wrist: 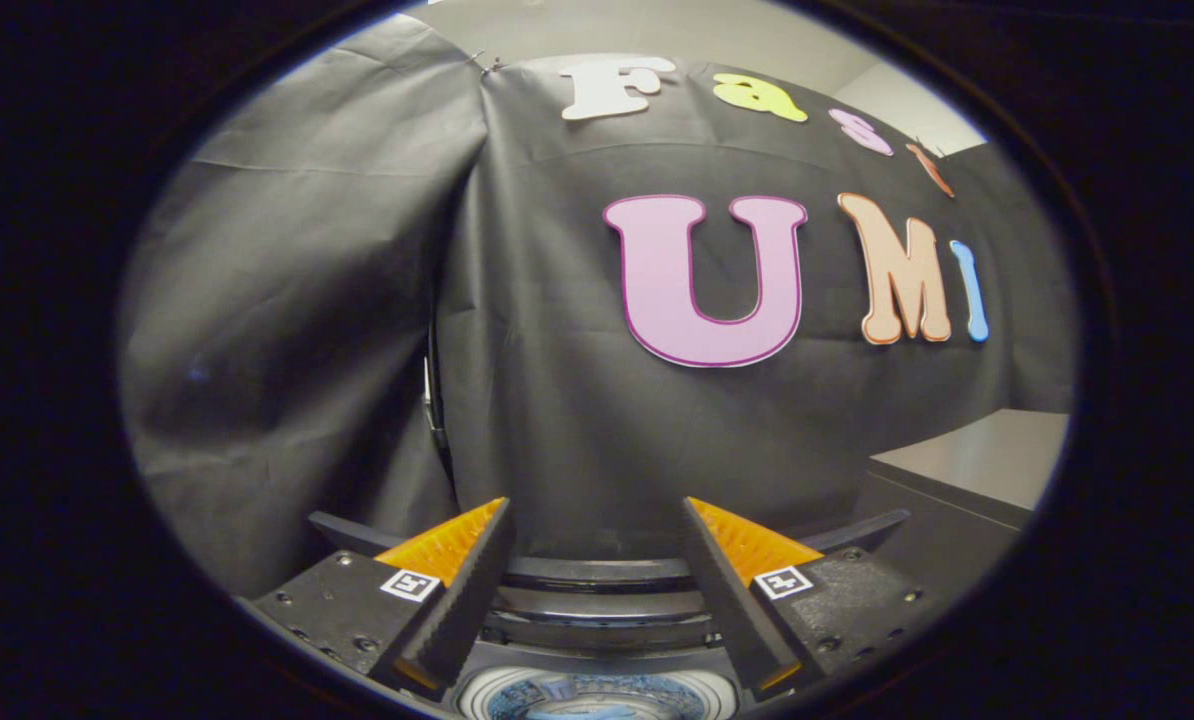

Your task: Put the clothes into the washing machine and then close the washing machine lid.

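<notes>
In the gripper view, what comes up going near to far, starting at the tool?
Open tool with nothing between its fingers → washing machine's open drum → raised dark lid → black cloth wall.

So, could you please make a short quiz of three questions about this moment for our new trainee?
1. True or false: the gripper is shut on a garment.
2. What lies below, between the fingers? A) washing machine opening B) a basket C) a sink
3. Fill in: beyond the fingers hangs the booth's black ____.

Key: 1 false, the fingers stand apart with nothing between them; 2 A; 3 cloth.
</notes>
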A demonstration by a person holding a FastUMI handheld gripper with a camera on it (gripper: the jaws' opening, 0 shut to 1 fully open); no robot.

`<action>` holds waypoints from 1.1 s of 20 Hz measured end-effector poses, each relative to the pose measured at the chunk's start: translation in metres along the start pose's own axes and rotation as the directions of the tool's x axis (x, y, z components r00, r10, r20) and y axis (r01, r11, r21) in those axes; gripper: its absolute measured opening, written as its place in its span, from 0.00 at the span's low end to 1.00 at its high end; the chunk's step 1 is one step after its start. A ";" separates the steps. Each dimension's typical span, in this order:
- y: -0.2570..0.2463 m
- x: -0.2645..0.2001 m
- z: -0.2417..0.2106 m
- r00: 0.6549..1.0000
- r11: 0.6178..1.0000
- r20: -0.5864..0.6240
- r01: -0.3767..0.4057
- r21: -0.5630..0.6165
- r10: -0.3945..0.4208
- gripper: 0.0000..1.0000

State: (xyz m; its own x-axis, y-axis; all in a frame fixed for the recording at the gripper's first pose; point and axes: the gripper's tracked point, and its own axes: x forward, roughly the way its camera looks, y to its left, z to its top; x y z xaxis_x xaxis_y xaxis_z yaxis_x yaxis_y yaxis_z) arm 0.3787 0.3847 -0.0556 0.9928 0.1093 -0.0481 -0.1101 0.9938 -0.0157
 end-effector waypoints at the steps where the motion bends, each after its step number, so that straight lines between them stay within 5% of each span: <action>1: -0.001 -0.001 -0.001 1.000 1.000 0.002 0.000 0.000 0.000 0.99; 22: -0.001 -0.030 -0.007 0.999 1.000 0.046 -0.008 -0.001 0.008 0.98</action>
State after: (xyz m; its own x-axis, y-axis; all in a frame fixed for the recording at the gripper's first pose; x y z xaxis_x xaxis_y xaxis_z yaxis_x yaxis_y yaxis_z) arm 0.3491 0.3806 -0.0613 0.9930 0.1184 -0.0020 -0.1184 0.9928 -0.0161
